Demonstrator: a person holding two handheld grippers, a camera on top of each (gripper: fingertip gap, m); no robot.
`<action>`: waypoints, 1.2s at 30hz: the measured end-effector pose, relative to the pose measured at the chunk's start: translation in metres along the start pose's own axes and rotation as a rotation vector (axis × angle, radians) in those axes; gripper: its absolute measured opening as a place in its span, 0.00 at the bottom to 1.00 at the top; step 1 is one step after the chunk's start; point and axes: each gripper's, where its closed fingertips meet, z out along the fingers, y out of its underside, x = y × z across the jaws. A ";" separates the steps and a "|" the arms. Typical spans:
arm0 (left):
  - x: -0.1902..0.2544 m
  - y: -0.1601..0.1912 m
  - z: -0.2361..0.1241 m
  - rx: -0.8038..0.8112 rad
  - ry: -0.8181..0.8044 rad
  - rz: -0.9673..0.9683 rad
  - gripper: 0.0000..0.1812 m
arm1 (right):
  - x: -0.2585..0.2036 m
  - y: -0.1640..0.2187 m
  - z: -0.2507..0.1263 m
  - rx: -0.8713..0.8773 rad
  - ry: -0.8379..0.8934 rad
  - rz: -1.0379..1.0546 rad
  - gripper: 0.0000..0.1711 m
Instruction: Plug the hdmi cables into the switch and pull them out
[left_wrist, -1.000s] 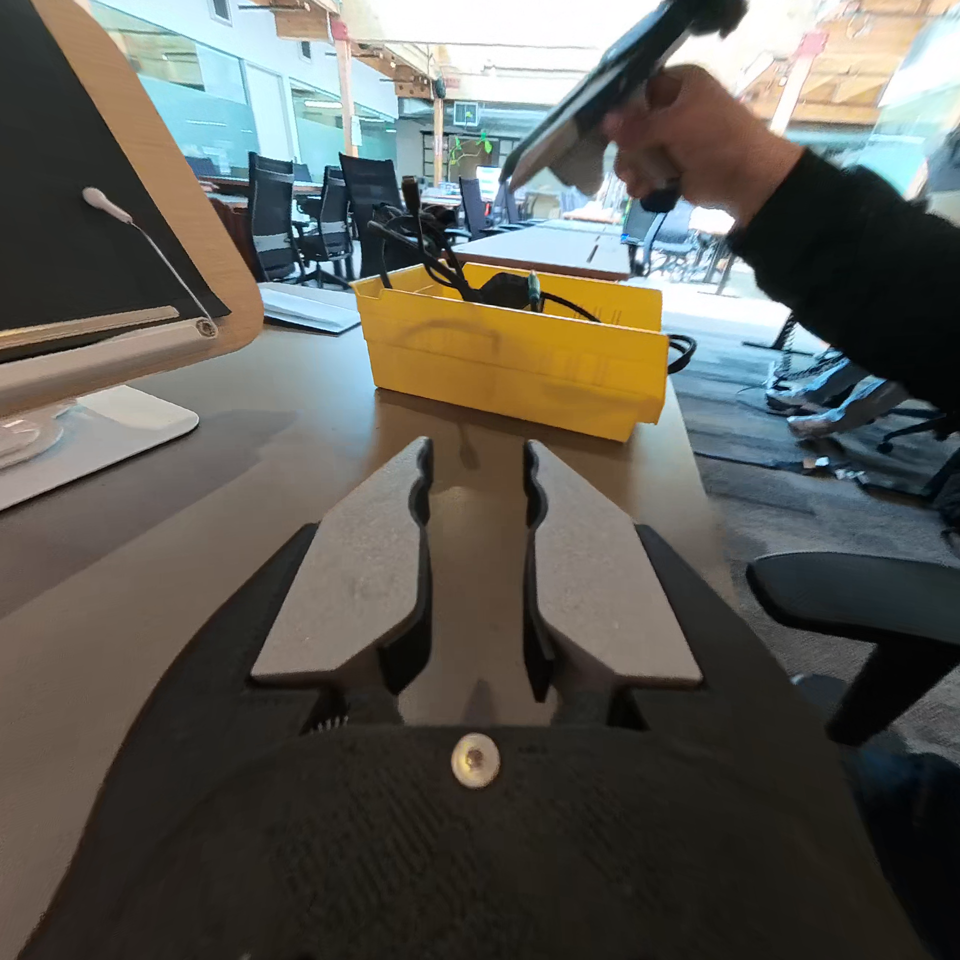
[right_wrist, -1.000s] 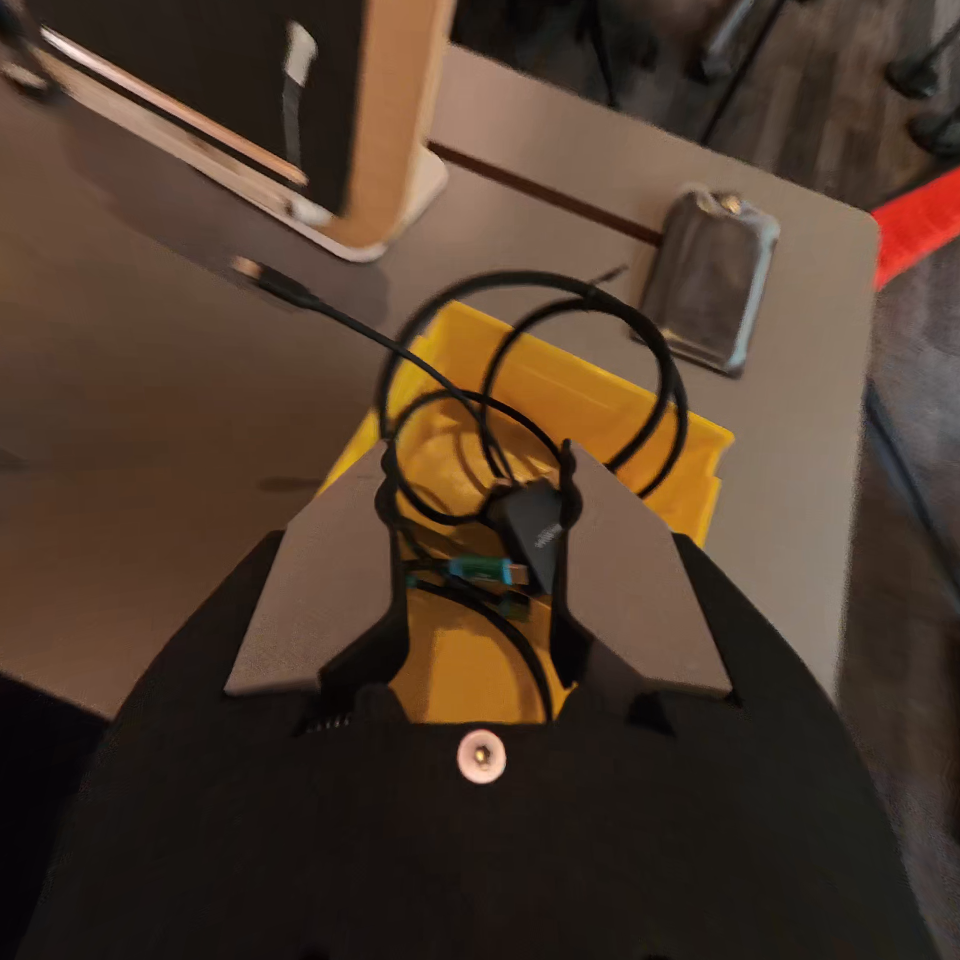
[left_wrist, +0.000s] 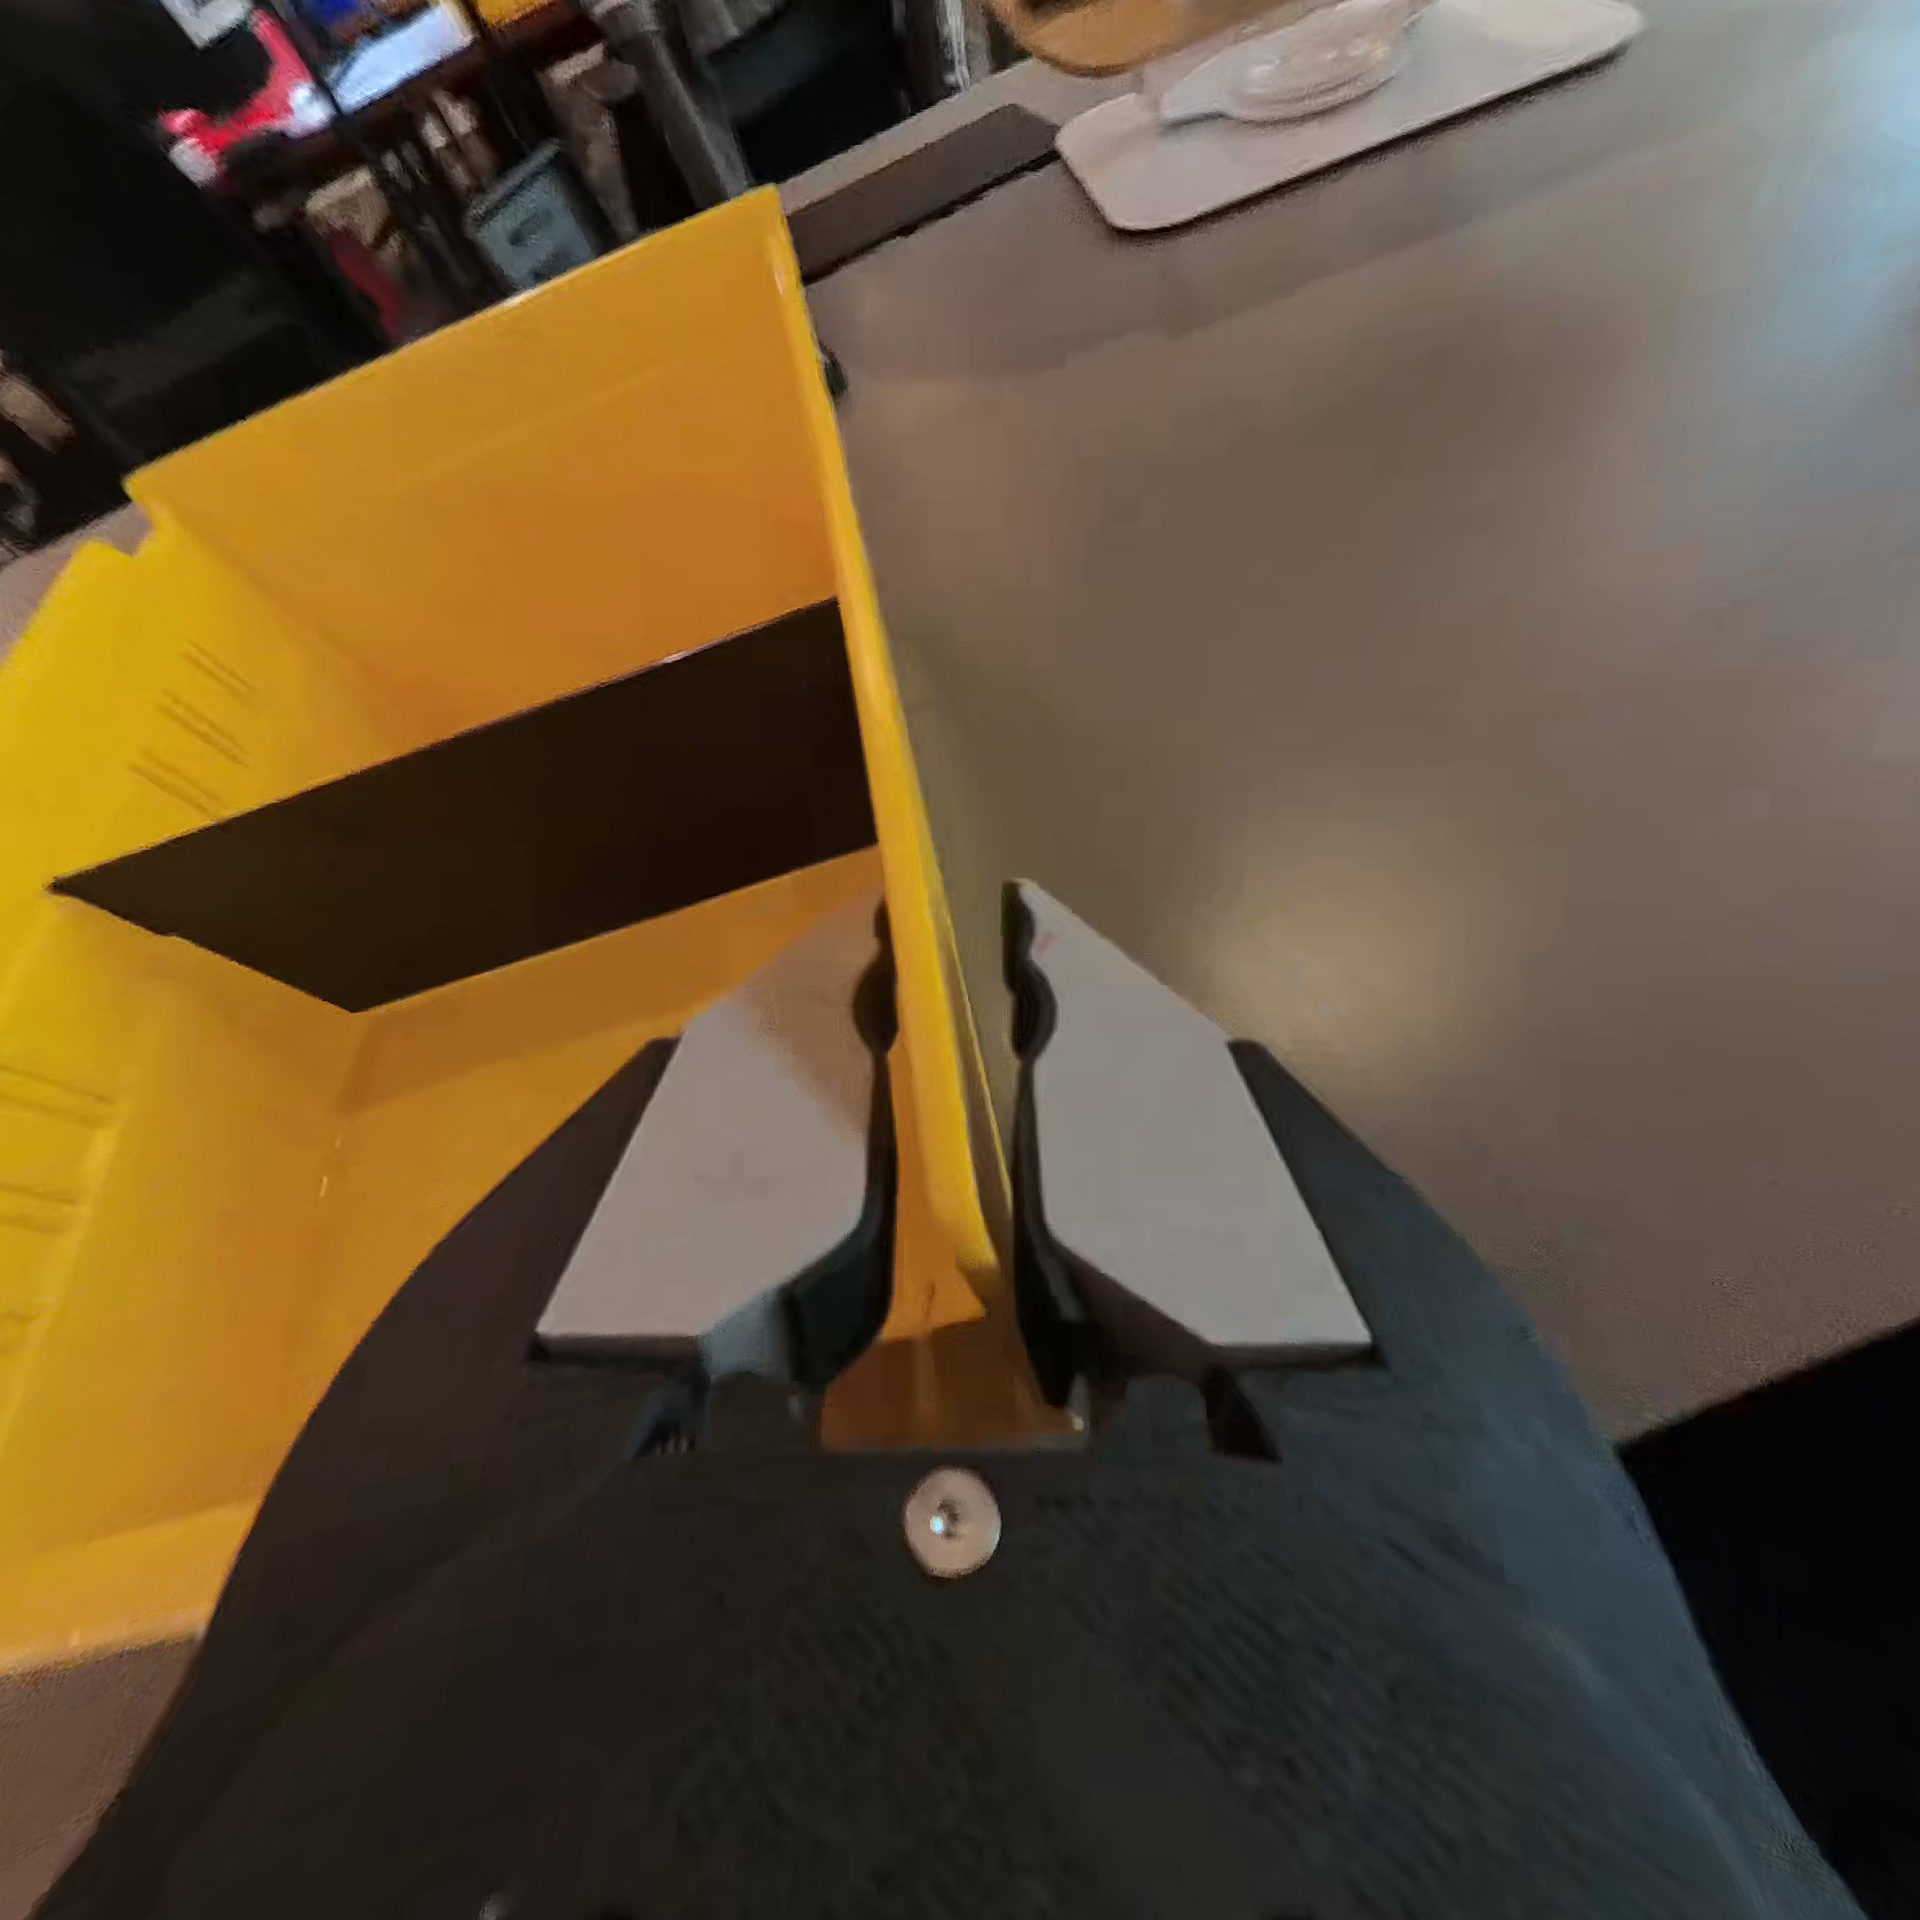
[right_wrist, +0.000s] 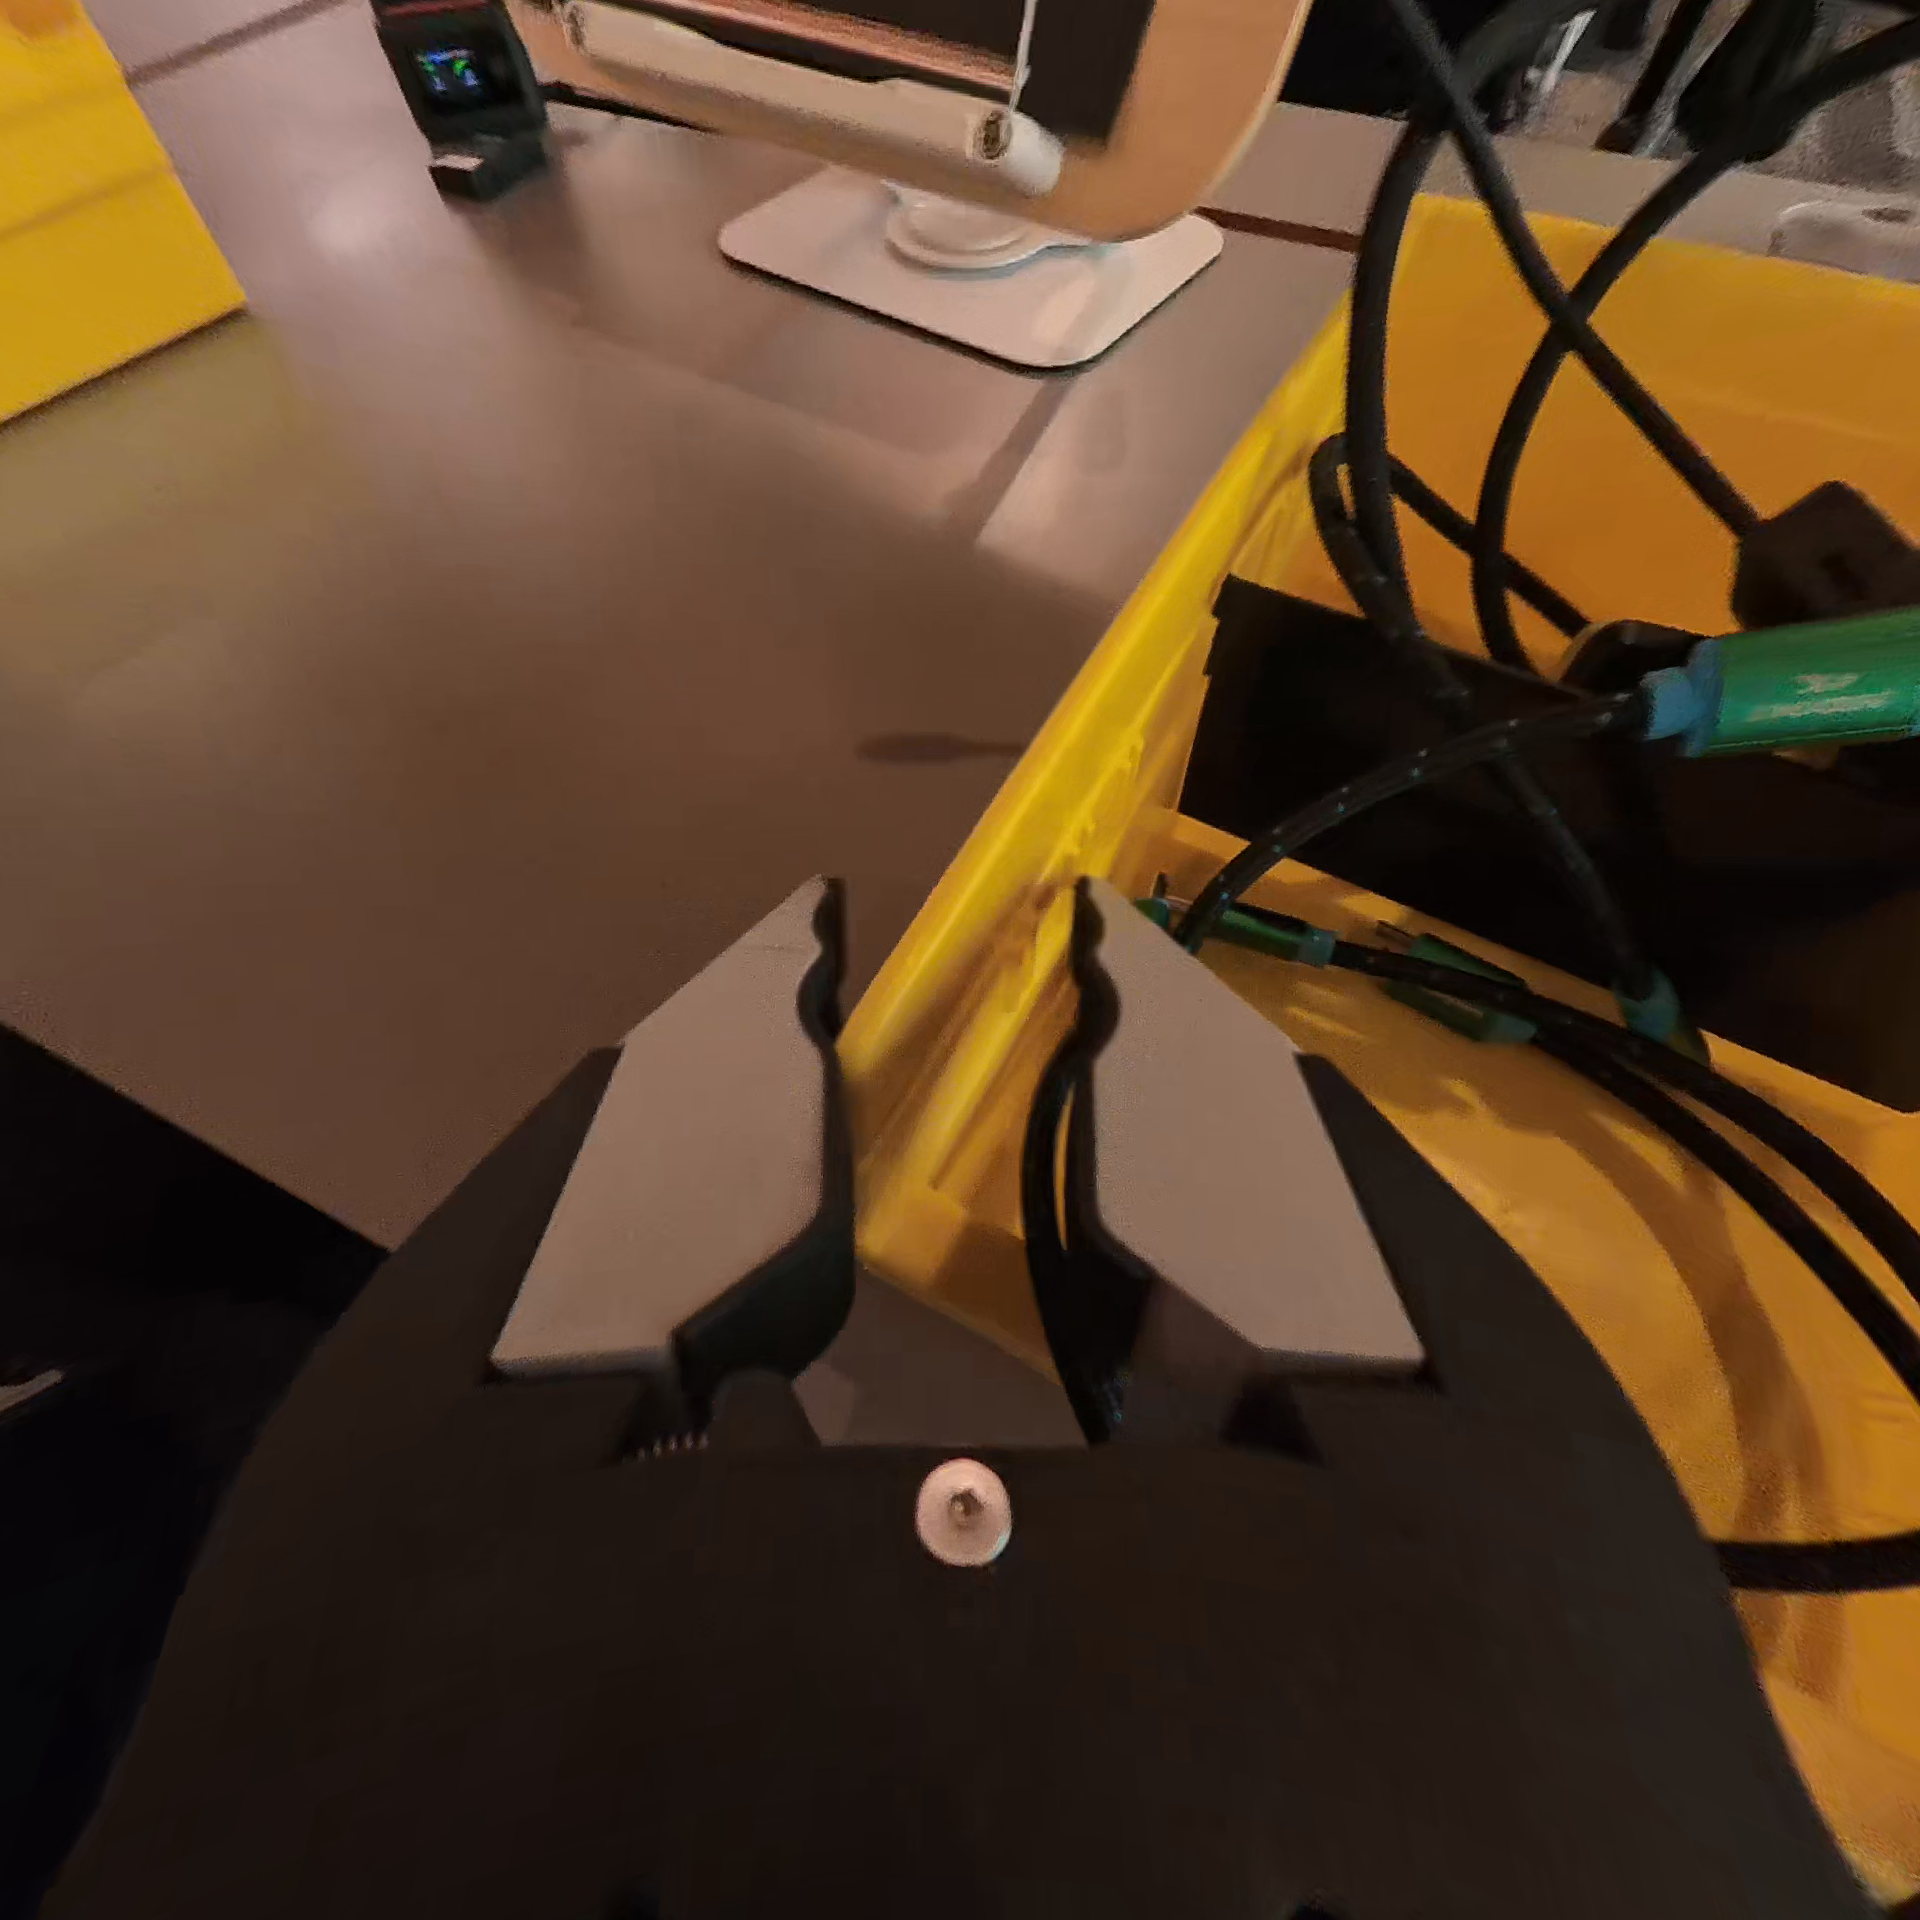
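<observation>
My left gripper (left_wrist: 948, 914) straddles the right wall of an empty yellow bin (left_wrist: 499, 520) with a black divider (left_wrist: 520, 821); the jaws are drawn in against that wall. My right gripper (right_wrist: 956, 894) straddles the left wall of a second yellow bin (right_wrist: 1122, 790), with the wall and a black cable strand between the jaws. That bin holds coiled black HDMI cables (right_wrist: 1371, 416), a green and blue plug (right_wrist: 1808, 686) and a black boxy device (right_wrist: 1829, 551). I cannot tell whether this device is the switch.
A white monitor stand base (right_wrist: 977, 281) and a small device with a lit screen (right_wrist: 457, 83) stand at the back of the brown table (right_wrist: 468, 623). The empty bin also shows at the far left of the right wrist view (right_wrist: 94, 229). The table's edge (left_wrist: 1766, 1392) runs close on my left gripper's right. The tips of one gripper are about 50 centimeters away from the tips of the other.
Both grippers have come down from above the table onto bin walls. Both pairs of jaws stand closer together than one second ago. The left gripper now faces the empty bin.
</observation>
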 end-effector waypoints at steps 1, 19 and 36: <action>-0.004 -0.001 0.001 0.009 -0.024 0.014 0.06 | -0.003 0.000 0.002 -0.006 -0.006 -0.003 0.22; -0.056 -0.087 -0.101 0.290 -0.095 0.000 0.03 | -0.299 -0.049 0.095 -0.034 -0.288 -0.135 0.37; -0.043 -0.134 -0.193 0.538 -0.208 0.136 0.02 | -0.422 -0.100 0.012 0.121 -0.696 -0.372 0.50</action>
